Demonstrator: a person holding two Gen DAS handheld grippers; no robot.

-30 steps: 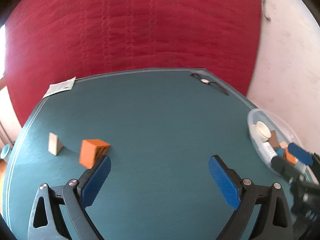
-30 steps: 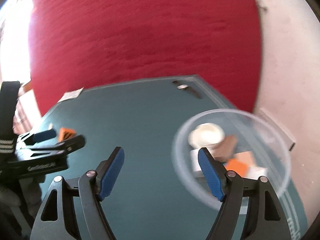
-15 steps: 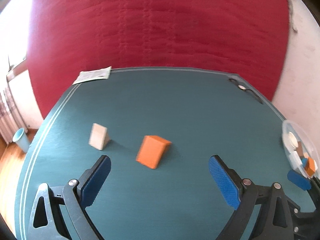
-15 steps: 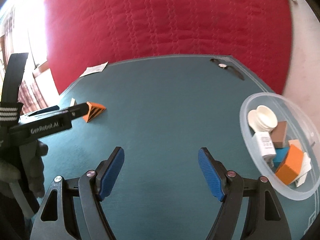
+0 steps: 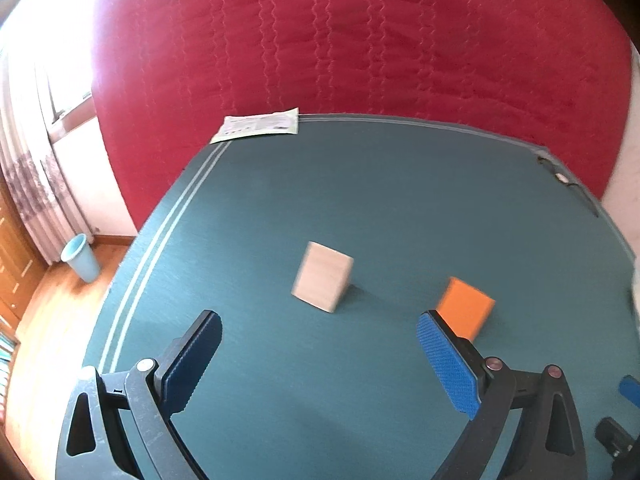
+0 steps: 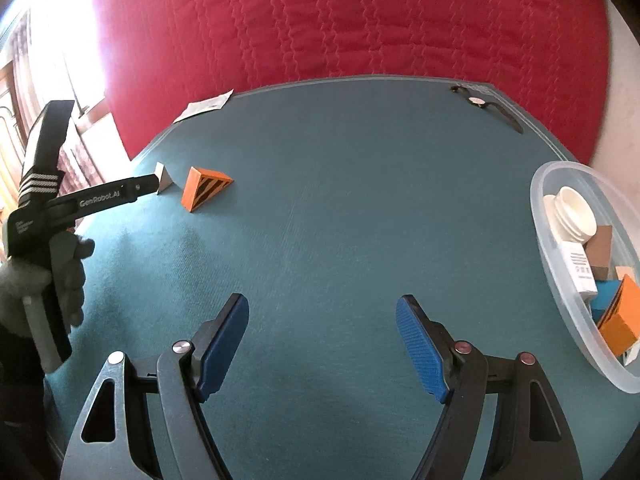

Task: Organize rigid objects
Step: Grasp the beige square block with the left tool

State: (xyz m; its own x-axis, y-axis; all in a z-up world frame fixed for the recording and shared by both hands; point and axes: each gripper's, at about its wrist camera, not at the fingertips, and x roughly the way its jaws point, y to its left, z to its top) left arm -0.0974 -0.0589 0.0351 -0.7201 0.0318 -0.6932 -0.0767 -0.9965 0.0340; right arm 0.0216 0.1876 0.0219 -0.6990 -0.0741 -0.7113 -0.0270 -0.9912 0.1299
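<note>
A pale wooden wedge [image 5: 323,277] and an orange wedge [image 5: 466,312] stand on the teal table [image 5: 360,184]. My left gripper [image 5: 320,356] is open and empty, with the pale wedge ahead between its fingers and the orange wedge by the right finger. In the right wrist view both wedges, pale [image 6: 163,177] and orange [image 6: 205,187], sit at the far left, and the left gripper [image 6: 120,194] points at them. My right gripper [image 6: 322,332] is open and empty over the table. A clear plastic bowl [image 6: 560,184] at the right holds several sorted items.
A paper sheet [image 5: 260,126] lies at the table's far left corner. A wristwatch [image 6: 486,106] lies at the far right edge. A red quilted backdrop [image 5: 360,40] stands behind the table. A blue bin [image 5: 80,258] stands on the floor at left.
My left gripper has swung left, from facing the orange wedge to facing the pale one. My right gripper has pulled away from the bowl, which now sits at the right edge.
</note>
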